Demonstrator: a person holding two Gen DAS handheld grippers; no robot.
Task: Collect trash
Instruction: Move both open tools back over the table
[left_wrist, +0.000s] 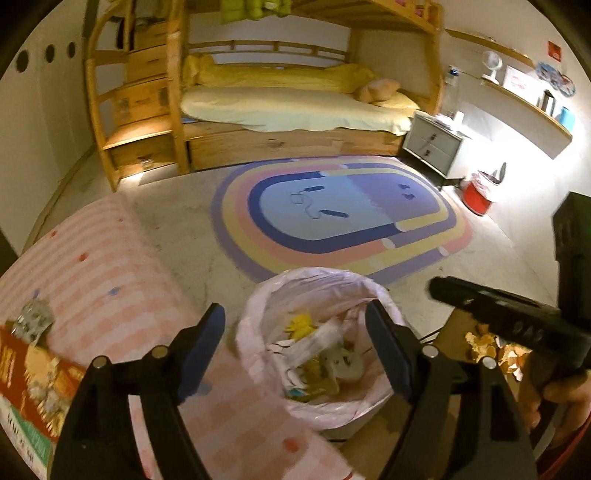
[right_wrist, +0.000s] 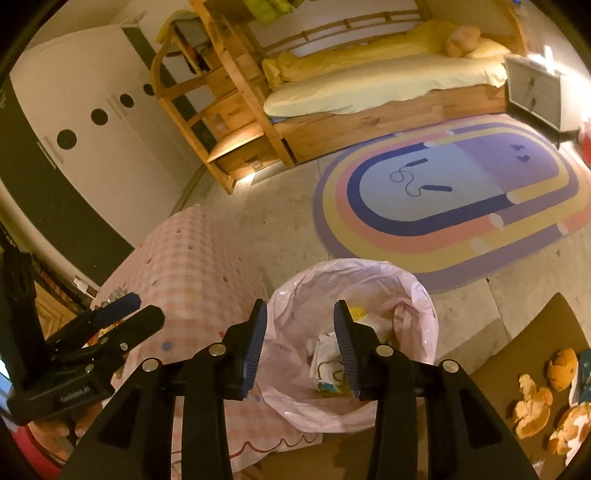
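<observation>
A bin lined with a pink bag (left_wrist: 258, 332) (right_wrist: 417, 306) stands on the floor right under both grippers. It holds crumpled white wrappers (left_wrist: 314, 347) (right_wrist: 327, 365) and a yellow scrap (left_wrist: 301, 325). My left gripper (left_wrist: 293, 306) hangs open over the bin's mouth, with nothing between its pads. Beside it my right gripper (right_wrist: 300, 306) is open above the same bin, its pads pressing on nothing. Each gripper shows at the edge of the other's view: the right one (left_wrist: 498, 310), the left one (right_wrist: 146, 306). Orange peels (right_wrist: 532, 406) (left_wrist: 484, 347) lie on brown cardboard to the right.
A table with a pink checked cloth (left_wrist: 110, 266) (right_wrist: 192, 258) stands left of the bin, carrying a foil wrapper (left_wrist: 33, 321) and a red printed pack (left_wrist: 29, 384). Beyond lie a rainbow rug (left_wrist: 332, 221), a wooden bunk bed (left_wrist: 280, 110), a nightstand (left_wrist: 432, 144) and a red bin (left_wrist: 480, 195).
</observation>
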